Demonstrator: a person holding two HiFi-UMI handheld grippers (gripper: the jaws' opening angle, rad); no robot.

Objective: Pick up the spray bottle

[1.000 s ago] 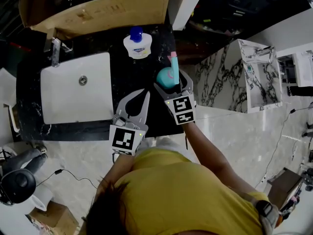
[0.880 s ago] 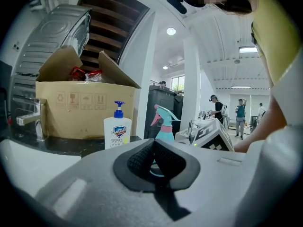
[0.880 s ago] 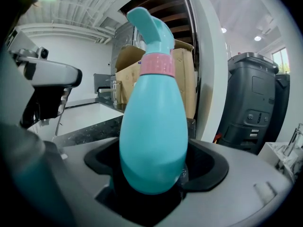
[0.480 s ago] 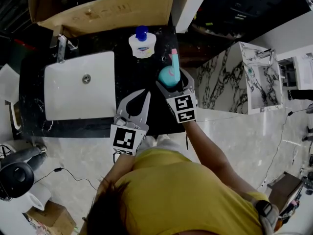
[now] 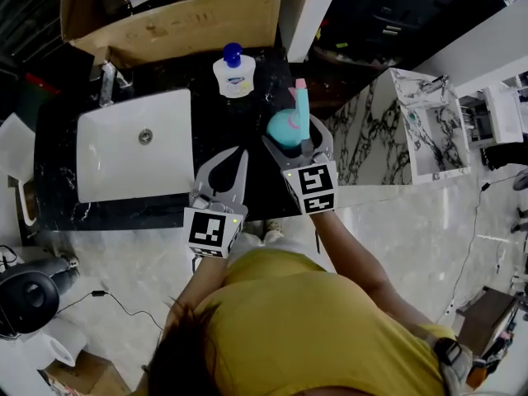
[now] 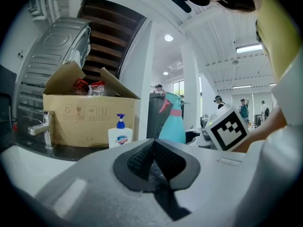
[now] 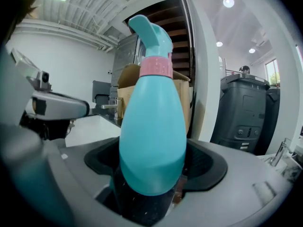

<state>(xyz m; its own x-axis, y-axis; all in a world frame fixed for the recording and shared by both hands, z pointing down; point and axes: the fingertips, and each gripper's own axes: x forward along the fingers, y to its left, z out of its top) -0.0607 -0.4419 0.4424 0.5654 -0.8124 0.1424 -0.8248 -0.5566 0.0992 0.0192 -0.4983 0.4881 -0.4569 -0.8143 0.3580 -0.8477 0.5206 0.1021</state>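
Note:
The spray bottle point(image 5: 287, 127) is teal with a pink collar and stands upright between the jaws of my right gripper point(image 5: 293, 139), which is shut on its rounded body. In the right gripper view the spray bottle point(image 7: 151, 126) fills the centre, and the right gripper point(image 7: 152, 174) clasps it low down. My left gripper point(image 5: 237, 155) hovers over the black counter point(image 5: 252, 192) just left of the bottle, shut with nothing in it. From the left gripper view, its pads point(image 6: 142, 157) press together, and the spray bottle point(image 6: 171, 122) shows behind them to the right.
A white soap pump bottle point(image 5: 232, 73) stands at the back of the counter, in front of a cardboard box point(image 5: 181, 19). A white sink point(image 5: 124, 167) with a faucet point(image 5: 106, 85) lies to the left. A marble ledge point(image 5: 396, 130) borders the right.
The right gripper has risen slightly with the spray bottle still in it, and the bottle looks a little larger. The left gripper has barely moved.

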